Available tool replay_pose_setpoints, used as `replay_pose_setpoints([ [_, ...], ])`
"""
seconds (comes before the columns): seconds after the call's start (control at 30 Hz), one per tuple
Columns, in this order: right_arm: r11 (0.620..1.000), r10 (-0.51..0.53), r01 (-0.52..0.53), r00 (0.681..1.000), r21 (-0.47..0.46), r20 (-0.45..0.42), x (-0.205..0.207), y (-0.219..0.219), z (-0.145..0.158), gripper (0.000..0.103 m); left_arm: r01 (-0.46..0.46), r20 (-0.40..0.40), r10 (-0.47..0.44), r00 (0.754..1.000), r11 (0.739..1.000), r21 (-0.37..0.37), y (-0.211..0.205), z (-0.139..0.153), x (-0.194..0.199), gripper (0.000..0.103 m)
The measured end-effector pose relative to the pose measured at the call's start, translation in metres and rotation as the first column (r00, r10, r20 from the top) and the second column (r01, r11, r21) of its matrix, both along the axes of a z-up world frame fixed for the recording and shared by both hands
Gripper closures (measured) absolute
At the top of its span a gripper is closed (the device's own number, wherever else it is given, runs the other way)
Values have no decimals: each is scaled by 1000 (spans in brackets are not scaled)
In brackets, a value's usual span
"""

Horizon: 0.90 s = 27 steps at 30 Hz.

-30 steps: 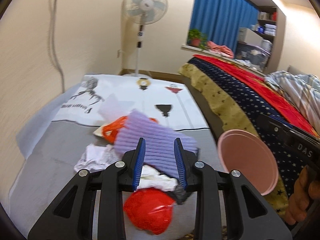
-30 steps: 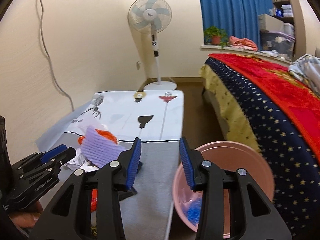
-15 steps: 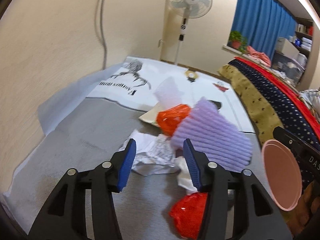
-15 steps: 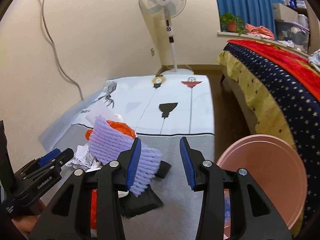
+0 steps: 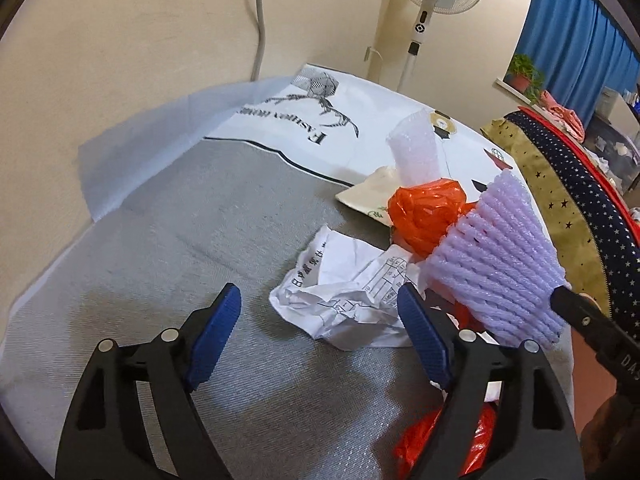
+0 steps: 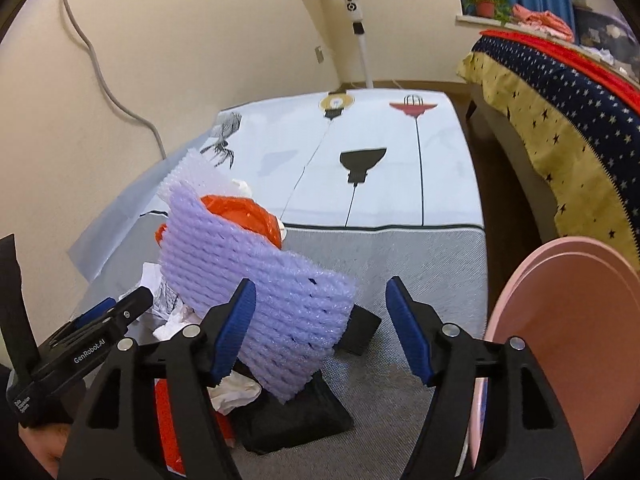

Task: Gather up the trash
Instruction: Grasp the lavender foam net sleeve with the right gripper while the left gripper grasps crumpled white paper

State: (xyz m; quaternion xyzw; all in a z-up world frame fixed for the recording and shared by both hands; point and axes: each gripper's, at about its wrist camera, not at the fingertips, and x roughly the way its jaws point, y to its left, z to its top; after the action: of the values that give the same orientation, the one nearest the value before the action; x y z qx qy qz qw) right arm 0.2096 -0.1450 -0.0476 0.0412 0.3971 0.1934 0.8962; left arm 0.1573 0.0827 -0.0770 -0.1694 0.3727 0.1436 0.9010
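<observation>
My left tool has just been spreading its jaws and now stands wide, holding nothing; the crumpled paper lies on the gray mat ahead of it, nearer its right finger than its left. My right tool has also just been widening and grips nothing; the purple foam net stands just past its left finger.

The trash sits heaped together near the mat's right edge: paper, purple net, an orange plastic bag, a white foam sleeve and a black bag.

If I close off-center on the paper, I judge one finger could shove it aside. The net is springy and may slip out. My two tools work close together here and could knock each other. The pink bin waits beyond the edge, so light pieces may miss it.
</observation>
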Motion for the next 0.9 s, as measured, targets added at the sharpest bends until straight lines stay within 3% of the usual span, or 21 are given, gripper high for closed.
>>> replay_pose_setpoints([
  [0.13, 1000, 18, -17, 1000, 1, -23, 3, 4, -5, 39, 29, -5, -29, 1000, 999, -35, -2, -4, 5, 41],
  [0.23, 1000, 28, -29, 999, -11, -19, 1, 8, -5, 52, 45, 2, -45, 999, 998, -47, -4, -4, 6, 48],
  [0.33, 999, 36, -36, 999, -20, -5, -1, 9, -2, 74, 54, 8, -54, 999, 997, -62, -3, -2, 7, 58],
  [0.37, 999, 39, -39, 999, -21, 2, -1, 8, 0, 80, 55, 10, -55, 998, 997, -63, -3, -2, 7, 67],
  [0.47, 998, 50, -49, 998, -25, 33, -7, 8, 8, 89, 67, 20, -66, 998, 996, -56, -6, 3, 6, 69],
  [0.57, 998, 52, -51, 997, -26, 61, -12, 7, 15, 91, 79, 32, -78, 996, 996, -35, -9, 9, 4, 76],
  [0.83, 1000, 31, -31, 987, -3, 158, -33, -6, 45, 92, 75, 79, -77, 994, 996, 39, -11, 32, -9, 78],
  [0.9, 1000, 24, -25, 984, -2, 179, -40, -10, 53, 92, 78, 88, -83, 993, 995, 64, -13, 36, -13, 87],
])
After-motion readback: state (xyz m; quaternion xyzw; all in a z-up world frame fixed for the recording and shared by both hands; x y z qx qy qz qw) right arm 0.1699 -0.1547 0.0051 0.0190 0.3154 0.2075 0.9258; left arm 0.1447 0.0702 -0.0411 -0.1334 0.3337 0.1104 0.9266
